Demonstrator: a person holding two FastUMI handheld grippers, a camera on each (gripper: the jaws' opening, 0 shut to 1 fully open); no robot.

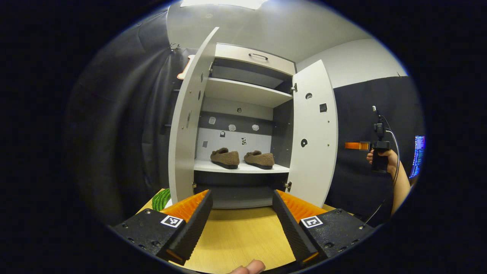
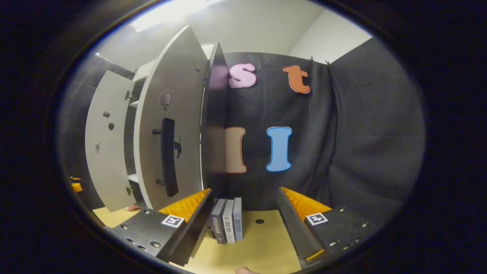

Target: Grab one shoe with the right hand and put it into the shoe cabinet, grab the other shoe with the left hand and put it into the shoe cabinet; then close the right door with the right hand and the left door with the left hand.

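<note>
Both shoes (image 1: 225, 158) (image 1: 260, 159) are lodged side by side on the cabinet (image 1: 243, 167) shelf. Both doors (image 1: 314, 133) (image 1: 186, 118) are found open. Left gripper (image 1: 241, 219) and right gripper (image 2: 243, 219) are spread wide, empty. The right door's handle (image 2: 168, 156) lies near, suggesting closing is next.

The shoe cabinet (image 1: 243, 114) is standing upright on the wooden table, white outside with grey inner walls and several shelves. Both doors are hanging wide open: the left door (image 1: 188, 118) and the right door (image 1: 314, 133), whose outer face is carrying a dark vertical handle (image 2: 168, 156). Two brown fuzzy shoes, the left shoe (image 1: 225, 158) and the right shoe (image 1: 260, 159), are sitting side by side on a white shelf, slightly apart.
</note>
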